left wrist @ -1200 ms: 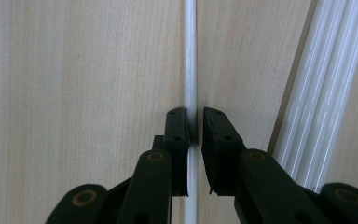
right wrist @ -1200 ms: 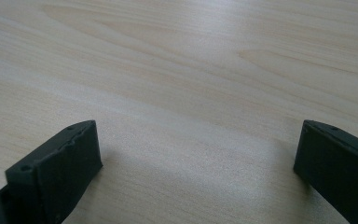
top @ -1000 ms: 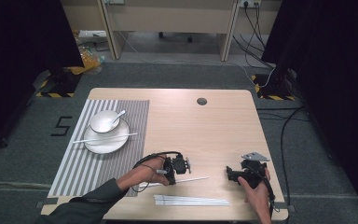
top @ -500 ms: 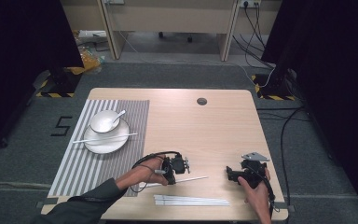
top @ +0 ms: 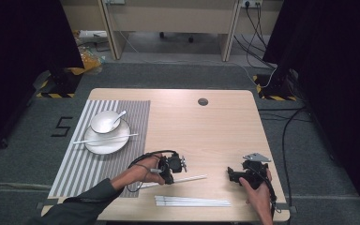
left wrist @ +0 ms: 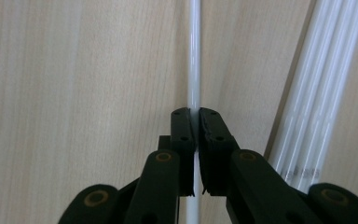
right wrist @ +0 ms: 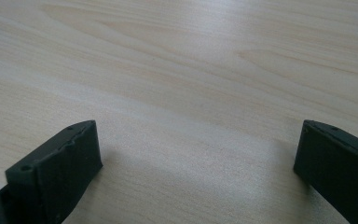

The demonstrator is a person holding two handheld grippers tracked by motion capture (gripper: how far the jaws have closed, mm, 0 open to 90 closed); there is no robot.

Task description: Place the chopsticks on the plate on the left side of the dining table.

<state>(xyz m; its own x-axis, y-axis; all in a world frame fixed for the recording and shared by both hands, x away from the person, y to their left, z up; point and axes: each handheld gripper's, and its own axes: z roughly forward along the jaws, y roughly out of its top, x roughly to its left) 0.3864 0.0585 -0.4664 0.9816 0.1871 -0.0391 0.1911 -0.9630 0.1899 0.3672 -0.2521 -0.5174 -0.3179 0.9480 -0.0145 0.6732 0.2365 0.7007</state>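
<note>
Left gripper [left wrist: 196, 116]: we see its two black jaws clamped on a single white chopstick [left wrist: 194, 56], which runs straight up between the pads and on across the wooden table [left wrist: 74, 93]. In the high view that left gripper [top: 171, 168] sits near the front of the table, just right of the striped placemat [top: 103, 164], and the held chopstick [top: 187, 178] reaches out from it toward the right, low over the wood; we cannot tell whether its far end touches the surface.

Just beside the held stick, in the left gripper view, we note a bundle of white chopsticks [left wrist: 317, 102] lying flat. In the high view this bundle [top: 192, 202] lies near the front edge, between the two grippers.

Right gripper [right wrist: 196, 158]: jaws spread wide, nothing between them, bare wood beneath. In the high view we find it [top: 236, 175] at the front right, well apart from the left one.

Farther out, on the placemat: a white plate [top: 107, 141] carrying a bowl [top: 104, 122] with a spoon [top: 119, 116] in it, and another chopstick [top: 105, 138] laid across the plate.
</note>
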